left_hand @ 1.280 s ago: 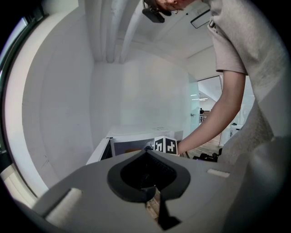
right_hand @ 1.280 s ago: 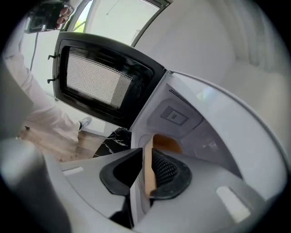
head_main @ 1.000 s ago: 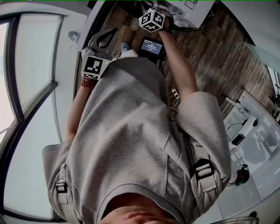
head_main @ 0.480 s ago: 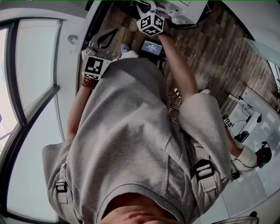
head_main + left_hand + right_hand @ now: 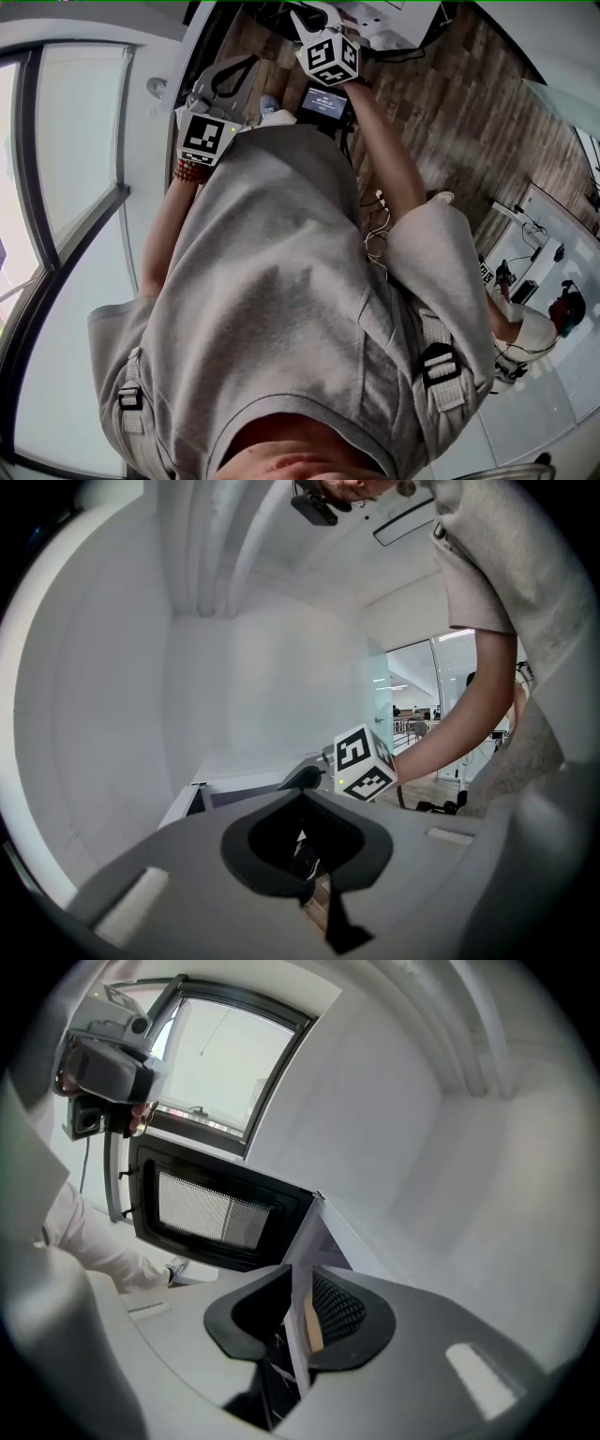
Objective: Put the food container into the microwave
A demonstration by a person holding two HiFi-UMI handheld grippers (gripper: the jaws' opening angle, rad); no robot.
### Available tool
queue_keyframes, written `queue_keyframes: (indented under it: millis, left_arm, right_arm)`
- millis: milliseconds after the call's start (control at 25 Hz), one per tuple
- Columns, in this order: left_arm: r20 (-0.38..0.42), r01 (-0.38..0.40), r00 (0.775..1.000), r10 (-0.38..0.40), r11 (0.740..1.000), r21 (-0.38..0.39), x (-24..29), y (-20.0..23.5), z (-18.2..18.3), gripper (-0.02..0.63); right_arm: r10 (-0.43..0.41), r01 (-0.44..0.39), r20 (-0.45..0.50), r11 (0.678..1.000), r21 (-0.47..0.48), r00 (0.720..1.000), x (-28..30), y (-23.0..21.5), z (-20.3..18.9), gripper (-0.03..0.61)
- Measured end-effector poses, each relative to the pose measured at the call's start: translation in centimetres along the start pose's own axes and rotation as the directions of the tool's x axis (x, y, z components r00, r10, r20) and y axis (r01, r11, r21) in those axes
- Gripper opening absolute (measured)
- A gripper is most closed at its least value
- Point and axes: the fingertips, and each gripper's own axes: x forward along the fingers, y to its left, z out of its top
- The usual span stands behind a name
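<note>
No food container shows in any view. The microwave (image 5: 309, 1232) is white, and its dark door (image 5: 220, 1208) with a mesh window hangs open to the left in the right gripper view. In the head view its white body (image 5: 403, 21) lies at the top edge. My right gripper (image 5: 317, 13) reaches toward it, marker cube (image 5: 328, 58) behind the jaws, which meet at the tips (image 5: 291, 1267) with nothing held. My left gripper (image 5: 246, 62) is held beside my torso, jaws closed into an empty loop (image 5: 302, 795). The right gripper's cube (image 5: 364, 763) shows ahead of it.
My grey-shirted torso (image 5: 281, 281) fills most of the head view. A small lit screen (image 5: 323, 101) sits below the right gripper over the wood floor (image 5: 450, 112). Another person (image 5: 530, 333) stands at the right. A large window (image 5: 56, 187) runs along the left.
The right gripper's cube has shifted slightly right and down. A second person has come into view at the right. The left gripper has barely moved.
</note>
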Motion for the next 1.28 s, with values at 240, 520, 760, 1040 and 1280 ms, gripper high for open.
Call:
queue_keyframes:
  millis: [240,520,760,1040,1280]
  left_arm:
    - [0.018,-0.016,1.000,0.016,1.000,0.006,0.1,0.8,0.8,0.002]
    - [0.048,-0.020,0.999,0.019,1.000,0.020,1.1,1.5,1.9,0.002]
    - [0.075,-0.004,0.997,0.001,0.999,0.035,1.8,2.0,3.7,0.002]
    - [0.120,0.008,0.993,-0.017,0.997,0.070,2.8,1.9,5.4,0.002]
    - [0.153,0.008,0.988,-0.020,0.997,0.075,3.5,1.4,6.4,0.002]
  right_arm:
    - [-0.025,0.021,0.068,0.997,0.071,0.997,-2.3,-0.9,2.1,0.084]
    - [-0.076,0.061,0.145,0.993,0.105,0.986,-5.0,-2.1,4.6,0.084]
    - [-0.136,0.101,0.198,0.979,0.177,0.971,-7.5,-3.7,6.5,0.086]
    - [-0.116,0.026,0.347,0.967,0.253,0.931,-11.3,-4.3,8.5,0.092]
    - [-0.098,0.013,0.416,0.979,0.202,0.904,-15.0,-4.0,9.7,0.081]
